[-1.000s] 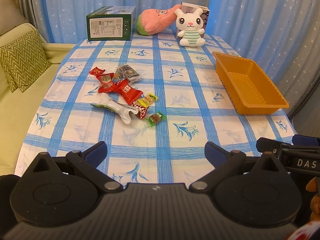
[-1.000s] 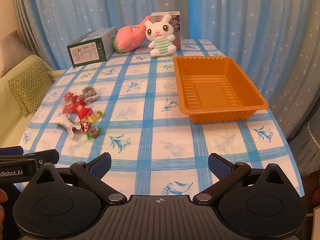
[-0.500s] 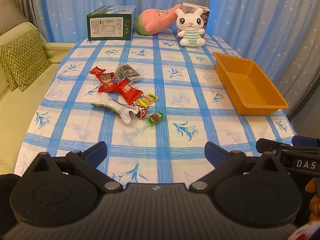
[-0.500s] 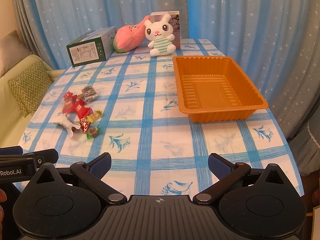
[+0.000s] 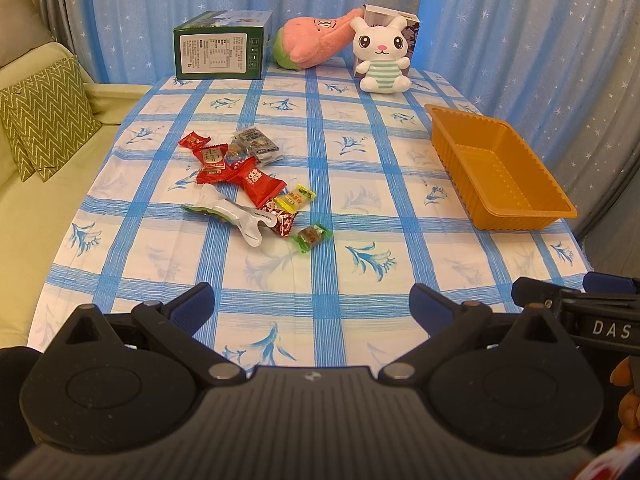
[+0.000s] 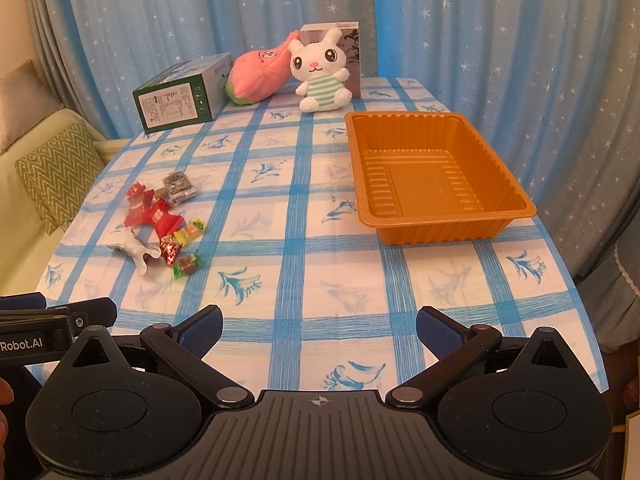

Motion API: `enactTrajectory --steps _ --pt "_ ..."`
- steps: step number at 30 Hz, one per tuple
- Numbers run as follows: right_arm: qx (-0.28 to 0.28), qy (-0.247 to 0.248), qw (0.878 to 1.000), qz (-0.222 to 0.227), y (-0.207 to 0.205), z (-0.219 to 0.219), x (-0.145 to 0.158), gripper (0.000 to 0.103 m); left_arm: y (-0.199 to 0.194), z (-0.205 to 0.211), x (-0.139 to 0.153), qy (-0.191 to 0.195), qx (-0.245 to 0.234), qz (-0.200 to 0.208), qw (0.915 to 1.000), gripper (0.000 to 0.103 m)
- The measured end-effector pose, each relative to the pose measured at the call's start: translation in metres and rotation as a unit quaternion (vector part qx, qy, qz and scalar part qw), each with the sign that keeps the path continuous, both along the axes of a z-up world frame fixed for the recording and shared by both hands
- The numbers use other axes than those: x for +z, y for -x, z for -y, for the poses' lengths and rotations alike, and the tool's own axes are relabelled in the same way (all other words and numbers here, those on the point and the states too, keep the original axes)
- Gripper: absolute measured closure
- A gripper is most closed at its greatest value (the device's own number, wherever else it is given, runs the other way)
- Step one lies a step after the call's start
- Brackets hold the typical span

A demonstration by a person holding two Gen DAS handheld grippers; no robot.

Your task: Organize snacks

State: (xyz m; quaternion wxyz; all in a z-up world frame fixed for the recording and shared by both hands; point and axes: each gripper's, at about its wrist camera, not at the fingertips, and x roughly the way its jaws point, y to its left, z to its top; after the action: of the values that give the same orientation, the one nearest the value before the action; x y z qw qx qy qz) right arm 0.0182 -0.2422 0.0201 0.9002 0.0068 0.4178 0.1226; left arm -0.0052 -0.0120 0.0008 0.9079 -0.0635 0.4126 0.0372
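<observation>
A loose pile of wrapped snacks point(image 5: 248, 184) lies on the left middle of the blue checked tablecloth; it also shows in the right wrist view point(image 6: 160, 220). A green-wrapped candy point(image 5: 310, 236) lies nearest. An empty orange tray point(image 5: 500, 168) stands at the right; in the right wrist view its rim point(image 6: 436, 224) faces me. My left gripper point(image 5: 312, 308) is open and empty above the near table edge, well short of the snacks. My right gripper point(image 6: 318, 330) is open and empty, short of the tray.
A green box point(image 5: 220, 46), a pink plush point(image 5: 316, 42), a white rabbit plush point(image 5: 382, 56) and a small carton behind it stand at the table's far end. A sofa with a zigzag cushion point(image 5: 44, 116) is on the left. Blue curtains hang behind.
</observation>
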Motion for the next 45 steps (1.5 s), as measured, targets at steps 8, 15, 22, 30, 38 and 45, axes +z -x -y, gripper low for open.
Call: enactTrajectory --steps 8,15,22,30,38,45 --pt "0.0 0.0 1.0 0.0 0.0 0.0 0.0 0.0 0.0 0.0 0.0 0.001 0.0 0.0 1.0 0.0" --pt "0.0 0.001 1.0 0.0 0.0 0.0 0.0 0.0 0.0 0.0 0.0 0.001 0.0 0.0 1.0 0.0" --pt "-0.001 -0.001 1.0 0.003 -0.001 0.0 -0.002 0.0 0.001 -0.001 -0.003 0.005 0.005 -0.001 1.0 0.0" --pt "0.019 -0.006 1.0 0.007 -0.006 -0.005 -0.011 0.0 -0.006 -0.029 -0.011 0.01 0.033 -0.003 0.9994 0.0" --pt "0.061 -0.021 0.998 0.013 -0.024 -0.034 -0.027 0.0 -0.025 -0.067 -0.026 0.013 0.068 -0.013 0.9975 0.004" --pt "0.102 -0.04 0.994 -0.001 -0.047 -0.073 -0.056 0.032 -0.048 -0.098 -0.041 0.015 0.095 -0.018 0.9952 0.004"
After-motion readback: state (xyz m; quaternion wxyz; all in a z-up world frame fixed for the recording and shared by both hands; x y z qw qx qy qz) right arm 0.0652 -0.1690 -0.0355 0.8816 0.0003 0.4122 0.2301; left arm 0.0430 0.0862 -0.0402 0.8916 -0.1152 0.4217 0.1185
